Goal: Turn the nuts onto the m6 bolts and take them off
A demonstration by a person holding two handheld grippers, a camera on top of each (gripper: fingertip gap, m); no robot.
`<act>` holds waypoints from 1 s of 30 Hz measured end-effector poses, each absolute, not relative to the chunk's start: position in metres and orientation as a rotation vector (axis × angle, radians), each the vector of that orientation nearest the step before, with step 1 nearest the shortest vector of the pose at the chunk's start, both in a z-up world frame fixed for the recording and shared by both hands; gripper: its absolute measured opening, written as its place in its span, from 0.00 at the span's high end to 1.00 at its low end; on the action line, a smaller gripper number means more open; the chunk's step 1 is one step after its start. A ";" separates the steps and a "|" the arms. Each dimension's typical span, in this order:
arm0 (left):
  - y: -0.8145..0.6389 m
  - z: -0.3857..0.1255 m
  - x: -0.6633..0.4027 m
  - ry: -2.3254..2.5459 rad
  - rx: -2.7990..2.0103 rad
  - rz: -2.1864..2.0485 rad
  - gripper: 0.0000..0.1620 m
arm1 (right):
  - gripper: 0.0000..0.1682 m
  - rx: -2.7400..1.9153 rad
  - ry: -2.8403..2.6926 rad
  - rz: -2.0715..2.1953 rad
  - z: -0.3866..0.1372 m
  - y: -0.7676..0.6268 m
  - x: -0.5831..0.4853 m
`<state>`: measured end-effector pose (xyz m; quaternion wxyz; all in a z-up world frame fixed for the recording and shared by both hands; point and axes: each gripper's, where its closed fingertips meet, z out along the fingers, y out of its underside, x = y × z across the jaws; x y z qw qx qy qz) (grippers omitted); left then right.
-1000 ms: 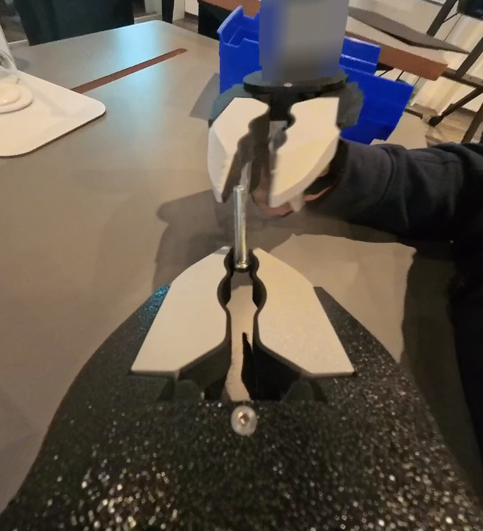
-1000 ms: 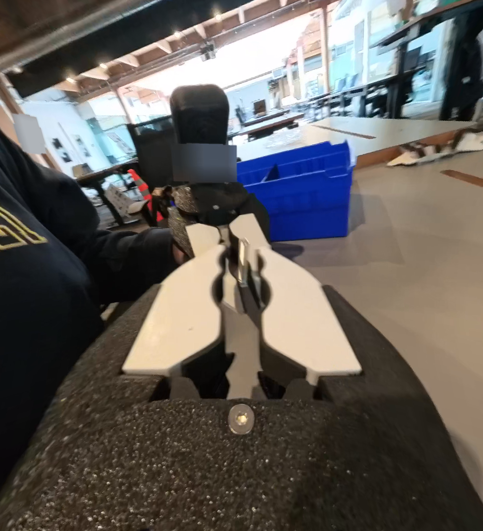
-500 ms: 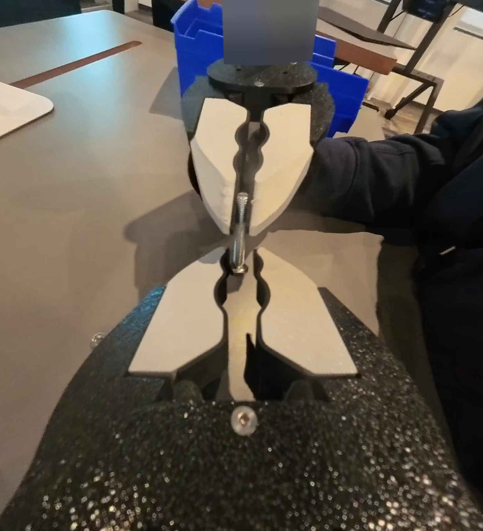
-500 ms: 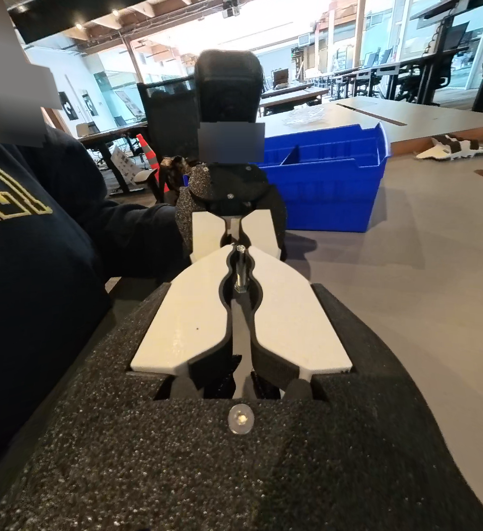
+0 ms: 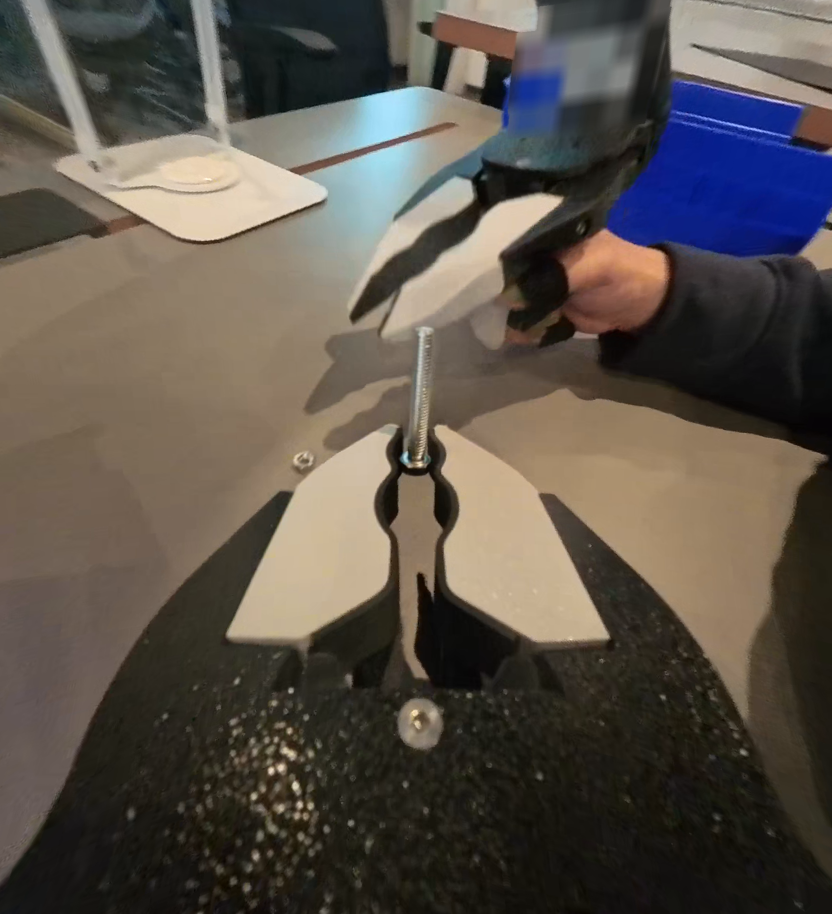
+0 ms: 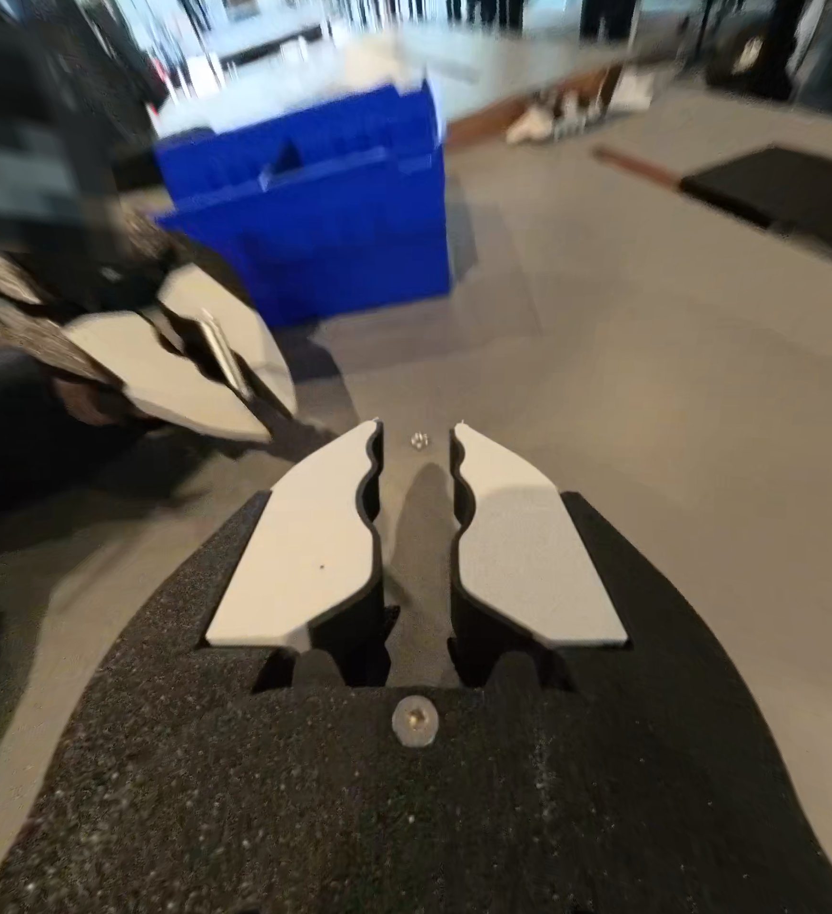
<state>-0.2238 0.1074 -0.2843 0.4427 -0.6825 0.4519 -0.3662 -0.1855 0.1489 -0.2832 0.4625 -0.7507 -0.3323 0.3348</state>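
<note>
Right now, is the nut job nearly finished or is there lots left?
Looks done: one nut is off, lying loose on the grey table. In hand: the left hand-held gripper is shut on the bolt near its head, thread bare above a ring at the base. The right hand-held gripper is open and empty, pointed at that nut. Left: probably picking it up; I can't tell how many rounds remain.

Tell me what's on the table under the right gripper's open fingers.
A small loose nut lies on the bare table just past the right gripper, between its fingertips. Whatever sits beneath the black gripper body is covered.
</note>
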 end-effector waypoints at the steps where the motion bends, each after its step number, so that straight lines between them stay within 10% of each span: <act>1: 0.107 -0.284 -0.229 1.098 -1.691 -0.892 0.95 | 0.84 -1.901 -0.881 0.787 -0.294 0.149 -0.193; 17: 0.107 -0.282 -0.241 1.083 -1.680 -0.840 0.95 | 0.94 -2.068 -1.159 0.282 -0.344 0.167 -0.221; 30: 0.109 -0.281 -0.130 1.268 -1.513 -0.964 0.94 | 0.94 -1.688 -0.637 0.489 -0.261 0.108 -0.096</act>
